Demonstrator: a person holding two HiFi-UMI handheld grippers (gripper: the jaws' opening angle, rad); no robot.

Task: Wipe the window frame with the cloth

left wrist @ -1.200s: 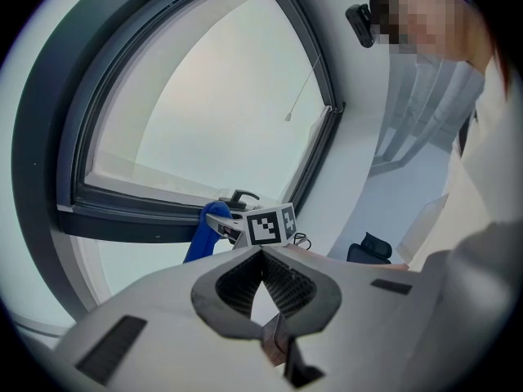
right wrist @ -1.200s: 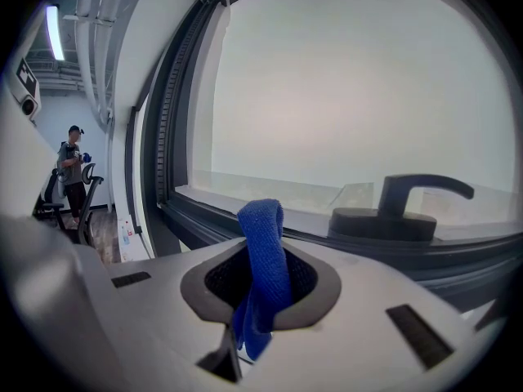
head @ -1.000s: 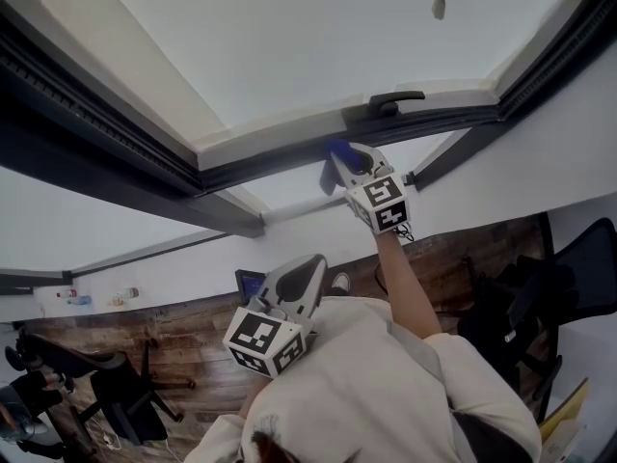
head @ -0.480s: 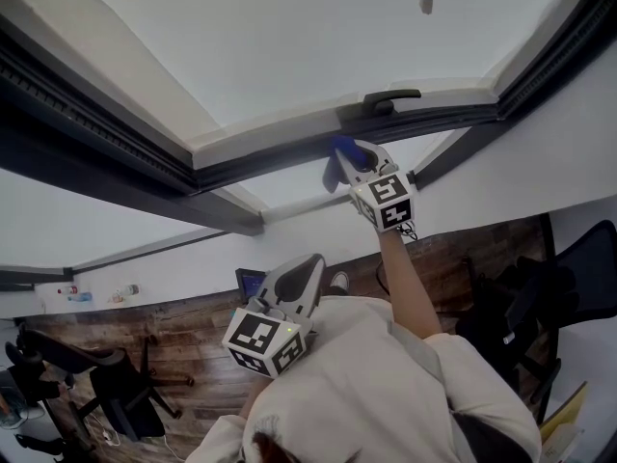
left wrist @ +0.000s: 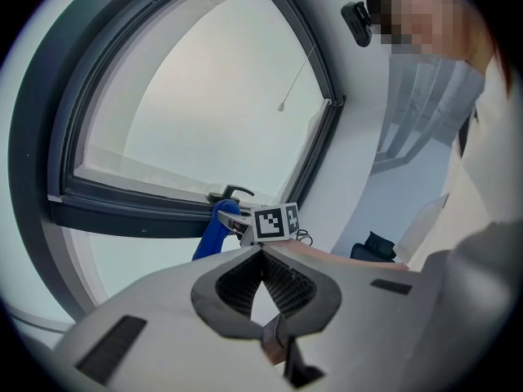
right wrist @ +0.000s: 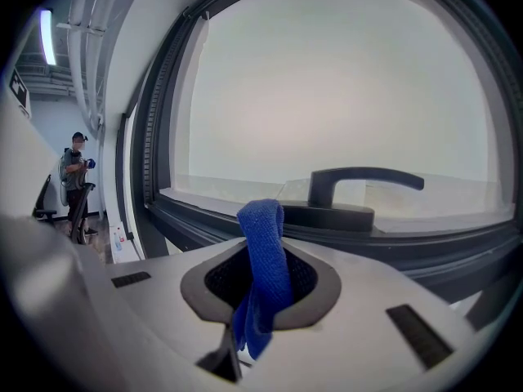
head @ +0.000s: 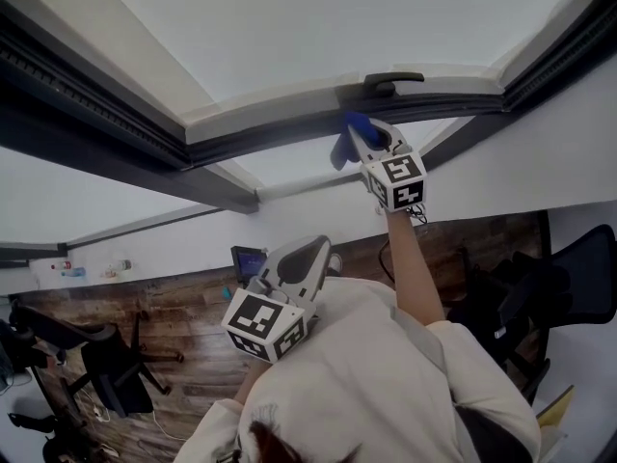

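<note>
While gripping the cloth (right wrist: 261,247), the right gripper (right wrist: 260,288) sits at the window frame (right wrist: 409,243).

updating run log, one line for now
right gripper: shut on blue cloth | cloth at window frame by handle | left gripper: shut, empty

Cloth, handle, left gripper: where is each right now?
cloth (right wrist: 265,268), right gripper view, the fold pinched between the jaws.
handle (right wrist: 368,174), right gripper view, its lever.
left gripper (left wrist: 262,253), left gripper view, where its tips meet.
</note>
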